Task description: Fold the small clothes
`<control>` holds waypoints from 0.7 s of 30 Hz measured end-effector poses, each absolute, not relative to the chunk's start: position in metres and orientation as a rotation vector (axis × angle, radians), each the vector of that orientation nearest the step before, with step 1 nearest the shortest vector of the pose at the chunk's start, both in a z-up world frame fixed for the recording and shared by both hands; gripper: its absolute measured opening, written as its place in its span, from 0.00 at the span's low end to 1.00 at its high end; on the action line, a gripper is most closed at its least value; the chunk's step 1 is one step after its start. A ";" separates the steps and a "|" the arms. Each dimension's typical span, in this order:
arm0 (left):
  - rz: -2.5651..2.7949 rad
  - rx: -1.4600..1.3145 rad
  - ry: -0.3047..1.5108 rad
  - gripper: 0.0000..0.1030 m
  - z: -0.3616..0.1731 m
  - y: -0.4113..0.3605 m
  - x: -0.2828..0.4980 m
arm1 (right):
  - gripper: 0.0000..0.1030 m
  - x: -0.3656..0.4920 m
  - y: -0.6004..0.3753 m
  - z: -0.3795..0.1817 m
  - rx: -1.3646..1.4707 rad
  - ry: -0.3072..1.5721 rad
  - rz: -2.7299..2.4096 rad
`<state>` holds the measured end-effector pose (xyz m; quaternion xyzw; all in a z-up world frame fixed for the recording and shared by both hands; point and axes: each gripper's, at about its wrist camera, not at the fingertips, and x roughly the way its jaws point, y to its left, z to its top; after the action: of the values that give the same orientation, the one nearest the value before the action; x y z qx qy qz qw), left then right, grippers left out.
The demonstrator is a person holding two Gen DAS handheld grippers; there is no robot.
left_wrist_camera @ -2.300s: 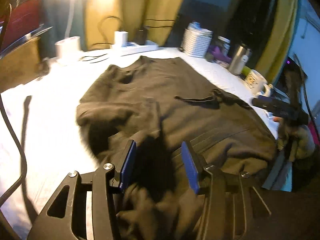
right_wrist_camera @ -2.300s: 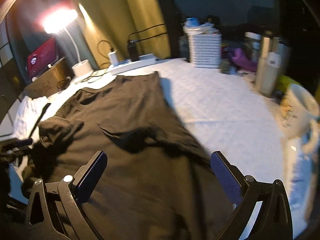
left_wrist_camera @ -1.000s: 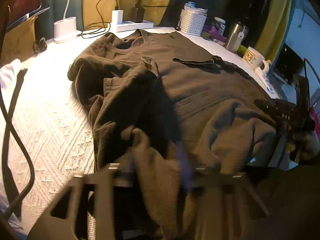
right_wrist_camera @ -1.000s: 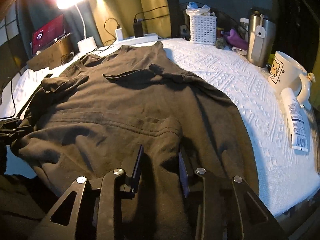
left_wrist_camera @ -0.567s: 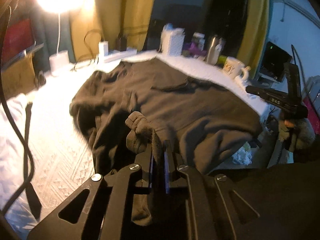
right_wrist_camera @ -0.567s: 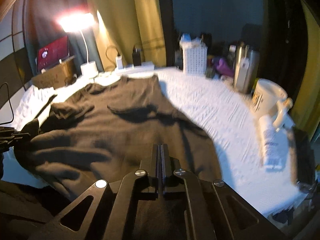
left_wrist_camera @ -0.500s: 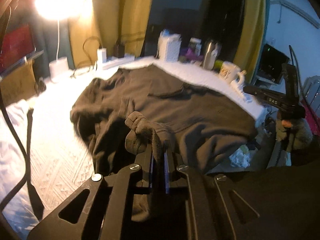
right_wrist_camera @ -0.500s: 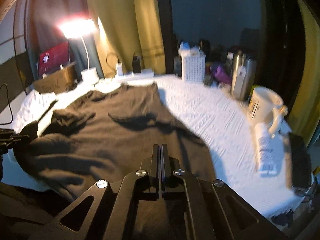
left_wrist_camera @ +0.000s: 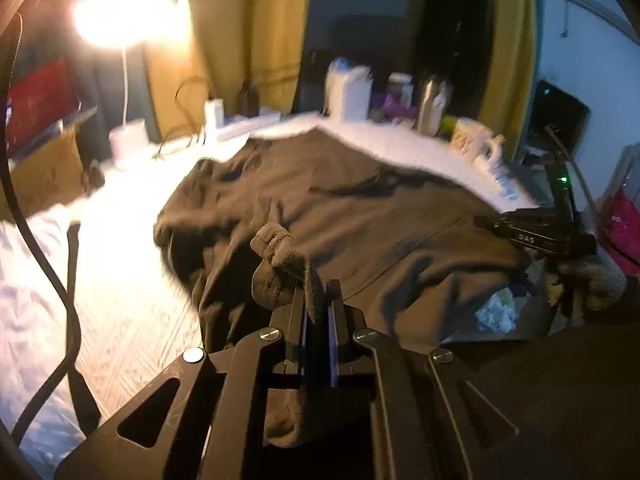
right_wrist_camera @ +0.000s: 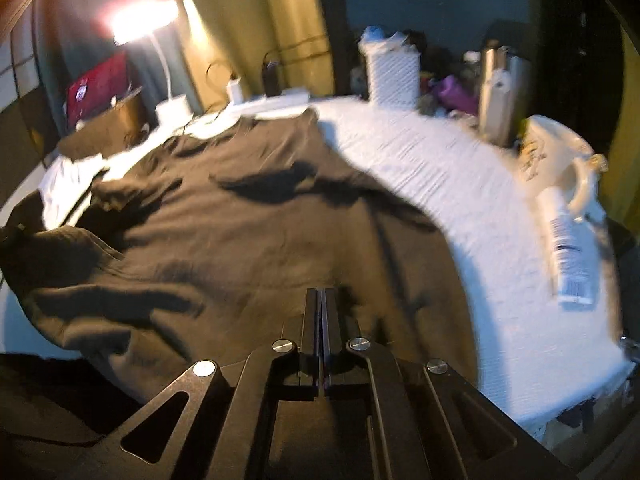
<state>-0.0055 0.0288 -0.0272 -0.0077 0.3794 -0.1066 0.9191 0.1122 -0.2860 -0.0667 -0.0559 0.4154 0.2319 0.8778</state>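
Observation:
A dark brown shirt [left_wrist_camera: 360, 208] lies spread on the white bedspread [left_wrist_camera: 120, 280], neck toward the far side. My left gripper [left_wrist_camera: 316, 300] is shut on a bunched fold of its near hem and holds it up off the bed. In the right wrist view, the shirt [right_wrist_camera: 260, 240] runs up to my right gripper [right_wrist_camera: 321, 300], whose jaws stand pressed together on the thin hem edge. The left wrist view shows the right gripper [left_wrist_camera: 532, 236] at the shirt's near right corner, which is raised. Both views are motion-blurred.
A lit lamp [left_wrist_camera: 120, 20] and power strip [right_wrist_camera: 276, 102] stand at the back. A white basket [right_wrist_camera: 394, 76], steel flask [right_wrist_camera: 500, 92], mug [right_wrist_camera: 556, 152] and lying tube [right_wrist_camera: 568, 256] line the bed's right side. A black cable [left_wrist_camera: 52, 280] crosses the left.
Both grippers went from open to shut on the shirt's near hem. The left one has since risen with its bunch of cloth, and the hem has lifted off the bed.

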 end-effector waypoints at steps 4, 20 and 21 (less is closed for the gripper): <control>-0.193 -0.023 0.834 0.06 -0.048 0.034 -0.002 | 0.01 0.112 -0.274 -0.084 -0.257 0.890 0.410; -0.223 -0.092 0.939 0.18 -0.096 0.041 0.009 | 0.23 0.110 -0.287 -0.081 -0.339 0.892 0.311; -0.221 -0.089 0.934 0.18 -0.097 0.040 0.009 | 0.44 0.110 -0.289 -0.081 -0.353 0.884 0.285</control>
<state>0.0090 0.0396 -0.0969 -0.0427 0.4491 -0.1063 0.8861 0.1099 -0.2890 -0.0807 -0.1691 0.4243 0.1368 0.8790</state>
